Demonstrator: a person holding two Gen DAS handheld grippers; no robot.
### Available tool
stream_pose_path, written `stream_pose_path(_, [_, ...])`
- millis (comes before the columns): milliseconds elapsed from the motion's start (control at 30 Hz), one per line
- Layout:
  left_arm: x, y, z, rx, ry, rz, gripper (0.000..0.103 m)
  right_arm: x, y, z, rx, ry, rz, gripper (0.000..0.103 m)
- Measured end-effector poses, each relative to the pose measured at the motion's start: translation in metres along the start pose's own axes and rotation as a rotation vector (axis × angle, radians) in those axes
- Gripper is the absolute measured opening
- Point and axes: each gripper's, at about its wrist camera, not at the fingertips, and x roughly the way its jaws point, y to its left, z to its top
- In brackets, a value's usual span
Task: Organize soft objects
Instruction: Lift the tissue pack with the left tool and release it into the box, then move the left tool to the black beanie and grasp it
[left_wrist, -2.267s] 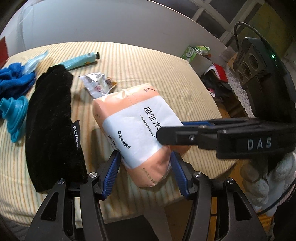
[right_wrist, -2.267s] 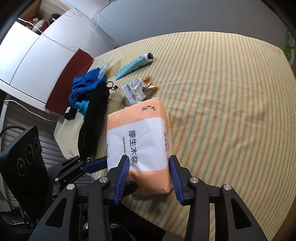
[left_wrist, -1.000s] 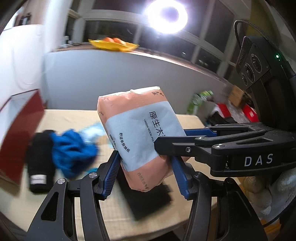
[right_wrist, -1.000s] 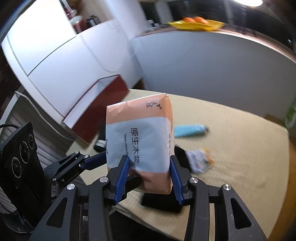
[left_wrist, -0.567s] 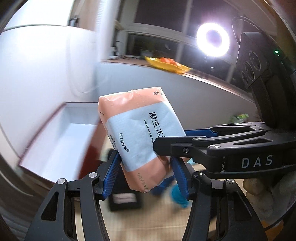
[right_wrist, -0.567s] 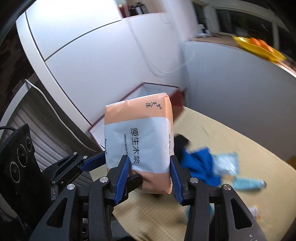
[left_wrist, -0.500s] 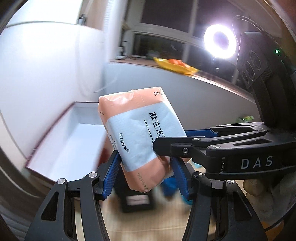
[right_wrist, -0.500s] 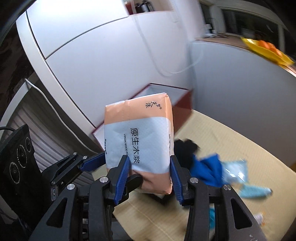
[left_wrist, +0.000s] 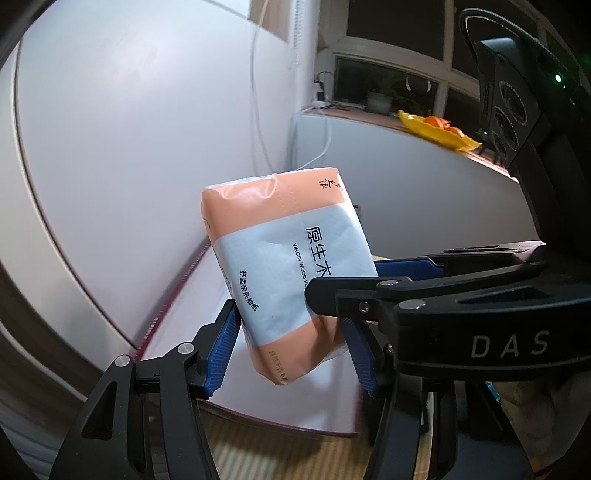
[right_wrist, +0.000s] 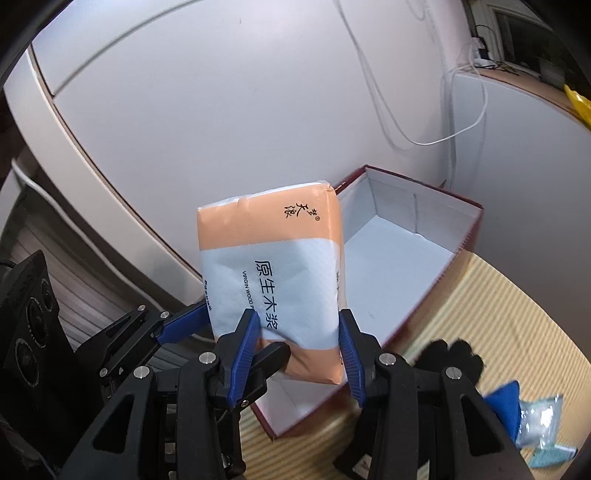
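Note:
An orange and white tissue pack (left_wrist: 288, 266) is held in the air by both grippers at once. My left gripper (left_wrist: 291, 354) is shut on its lower end, and my right gripper (right_wrist: 299, 350) is shut on the same pack (right_wrist: 273, 280) from the other side. The right gripper's arm crosses the left wrist view (left_wrist: 424, 306). The pack hangs over an open red box with a white inside (right_wrist: 391, 266), which stands on the striped table against the white wall. The box is empty.
A black cloth (right_wrist: 450, 358), a blue cloth (right_wrist: 506, 406) and a clear packet (right_wrist: 539, 417) lie on the striped tablecloth (right_wrist: 498, 325) right of the box. A white wall with a hanging cable (right_wrist: 388, 103) stands behind the box.
Both grippers lifted the tissue pack off the table and swung it left, from above the table's middle to above the open red box by the wall.

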Motion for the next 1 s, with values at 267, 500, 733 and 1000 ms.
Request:
stream_pose_path(267, [0.007,0.008,0.001,-0.017,0.014,0.053,0.056,-0.007,0.005,-0.003,-0.044,-0.026,-0.071,0.064])
stream_pose_path(500, [-0.006,0.007,-0.009,-0.026,0.005,0.036,0.056,-0.029,-0.011,-0.010,-0.029,-0.057,-0.099,0.064])
stream_pose_path(733, [-0.022,-0.009,-0.023,-0.026,0.001,-0.021,0.056,-0.077,-0.031,-0.038,-0.022,-0.083,-0.134,0.064])
stream_pose_path(1000, [-0.035,-0.050,-0.044,0.001,0.021,-0.141,0.056,-0.149,-0.075,-0.095,0.054,-0.120,-0.202,0.064])
